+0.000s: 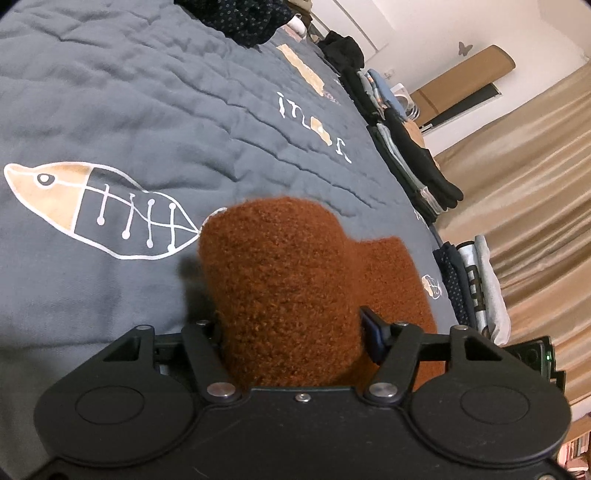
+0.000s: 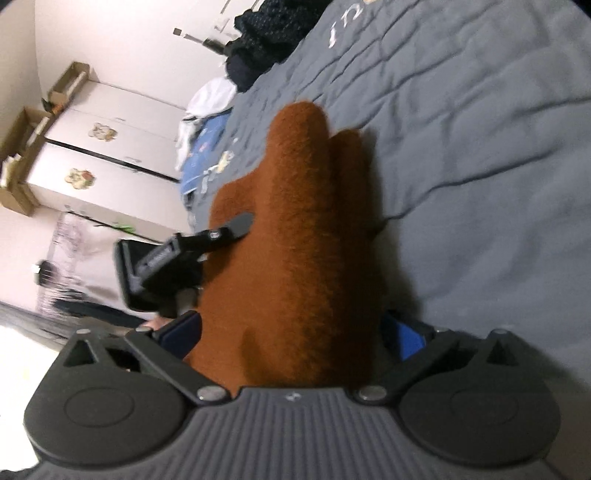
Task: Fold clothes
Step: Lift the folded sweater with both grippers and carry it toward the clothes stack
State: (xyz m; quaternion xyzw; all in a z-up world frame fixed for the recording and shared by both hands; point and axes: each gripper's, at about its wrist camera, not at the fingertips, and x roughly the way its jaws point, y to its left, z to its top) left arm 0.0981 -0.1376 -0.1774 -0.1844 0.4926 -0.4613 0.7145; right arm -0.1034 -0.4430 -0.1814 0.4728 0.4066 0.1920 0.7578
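A fuzzy rust-brown knitted garment [image 1: 288,280] lies bunched on the grey-blue quilt [image 1: 147,92]. My left gripper [image 1: 295,332] is shut on its thick fold; the fabric hides the fingertips. In the right wrist view the same garment [image 2: 295,240] runs forward from between the jaws. My right gripper [image 2: 291,332] is shut on it, with blue pads [image 2: 406,339] pressed at its sides. The left gripper [image 2: 221,230] shows there too, clamped on the garment's left edge.
Folded stacks of dark and pale clothes [image 1: 417,162] line the quilt's right edge, with another stack [image 1: 469,288] nearer. A dark heap of unfolded clothes [image 1: 251,18] lies at the far end. Beige curtains [image 1: 535,184] hang beyond. A white wardrobe [image 2: 107,147] stands left of the bed.
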